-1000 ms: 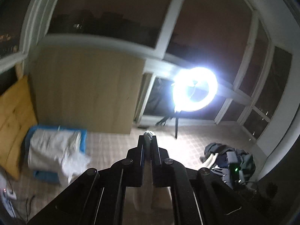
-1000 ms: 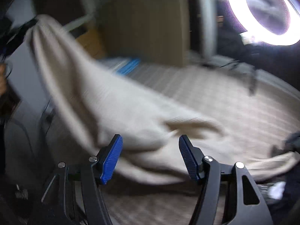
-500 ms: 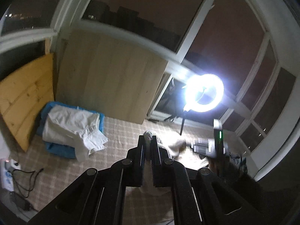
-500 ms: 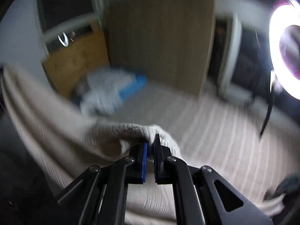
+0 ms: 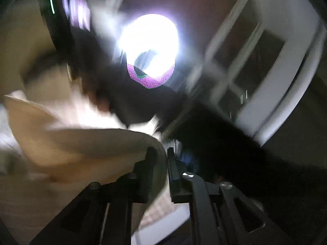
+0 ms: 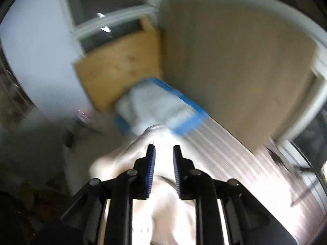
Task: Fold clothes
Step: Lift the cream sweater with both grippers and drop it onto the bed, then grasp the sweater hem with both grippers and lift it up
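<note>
Left gripper (image 5: 162, 153) jaws opening with beige garment (image 5: 85, 143) between them, right gripper (image 6: 163, 153) jaws opening over the garment, ring light (image 5: 150, 47) above, heavy blur.

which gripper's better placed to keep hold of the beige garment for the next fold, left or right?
Left, probably. The left gripper has the beige garment between its narrowly parted, opening jaws; the right gripper's jaws are opening wider.

Two close wrist views, garment (image 5: 85, 145) shared
</note>
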The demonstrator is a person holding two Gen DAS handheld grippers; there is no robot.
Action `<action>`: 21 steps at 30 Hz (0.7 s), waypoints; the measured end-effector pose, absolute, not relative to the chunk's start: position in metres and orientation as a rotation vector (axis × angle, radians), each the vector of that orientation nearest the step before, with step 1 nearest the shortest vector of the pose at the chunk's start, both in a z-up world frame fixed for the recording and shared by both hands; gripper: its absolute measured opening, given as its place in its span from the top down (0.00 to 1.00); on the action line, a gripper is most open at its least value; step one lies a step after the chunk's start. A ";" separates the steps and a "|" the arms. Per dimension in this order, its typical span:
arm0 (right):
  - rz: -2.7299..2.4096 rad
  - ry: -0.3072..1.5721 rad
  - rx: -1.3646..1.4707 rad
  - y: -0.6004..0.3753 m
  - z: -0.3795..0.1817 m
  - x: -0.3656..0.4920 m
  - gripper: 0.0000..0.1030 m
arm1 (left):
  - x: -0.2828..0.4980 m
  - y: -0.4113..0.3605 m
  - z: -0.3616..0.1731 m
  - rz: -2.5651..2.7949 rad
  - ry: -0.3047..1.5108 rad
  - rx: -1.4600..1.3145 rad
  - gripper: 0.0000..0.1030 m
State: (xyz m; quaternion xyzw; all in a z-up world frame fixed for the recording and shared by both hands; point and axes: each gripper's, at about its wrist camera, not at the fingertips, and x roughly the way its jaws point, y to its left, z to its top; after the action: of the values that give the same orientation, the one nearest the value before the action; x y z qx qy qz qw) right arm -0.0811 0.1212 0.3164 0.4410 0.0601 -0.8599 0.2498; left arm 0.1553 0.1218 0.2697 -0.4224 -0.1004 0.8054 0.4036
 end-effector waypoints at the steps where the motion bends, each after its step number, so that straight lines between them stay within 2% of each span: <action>1: -2.370 0.109 1.246 0.149 0.304 -0.078 0.82 | 0.140 0.139 0.240 1.975 -0.236 -1.167 0.90; 3: -2.446 -0.020 1.337 0.210 0.283 -0.066 0.81 | 0.128 0.157 0.188 1.883 -0.208 -1.337 0.90; 5: -2.548 -0.100 1.364 0.263 0.271 -0.036 0.78 | 0.135 0.151 0.172 1.802 -0.192 -1.363 0.90; 6: -2.577 -0.147 1.376 0.284 0.264 -0.015 0.71 | 0.140 0.143 0.175 1.788 -0.165 -1.349 0.90; 8: -2.621 -0.267 1.400 0.319 0.246 0.026 0.64 | 0.146 0.120 0.186 1.805 -0.072 -1.304 0.85; 10: -2.647 -0.418 1.430 0.338 0.222 0.063 0.63 | 0.141 0.091 0.199 1.870 0.050 -1.258 0.79; 11: -2.657 -0.497 1.449 0.344 0.208 0.081 0.63 | 0.123 0.071 0.205 1.933 0.104 -1.255 0.78; 15: -2.650 -0.745 1.519 0.331 0.157 0.123 0.62 | 0.037 0.020 0.214 2.116 0.167 -1.239 0.59; 16: -2.656 -0.771 1.536 0.325 0.147 0.126 0.62 | 0.016 0.013 0.212 2.144 0.183 -1.230 0.53; 18: -2.657 -0.822 1.569 0.314 0.127 0.128 0.62 | -0.031 0.011 0.196 2.137 0.228 -1.256 0.46; 21: -2.649 -0.866 1.599 0.296 0.108 0.118 0.62 | -0.084 0.016 0.159 2.126 0.347 -1.311 0.46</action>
State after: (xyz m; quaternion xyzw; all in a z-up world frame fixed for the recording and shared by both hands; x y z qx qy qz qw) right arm 0.1178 0.2956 0.1080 0.4973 -0.2694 -0.8239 -0.0357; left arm -0.0839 0.0163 0.1587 -0.4950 0.1311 0.8029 0.3052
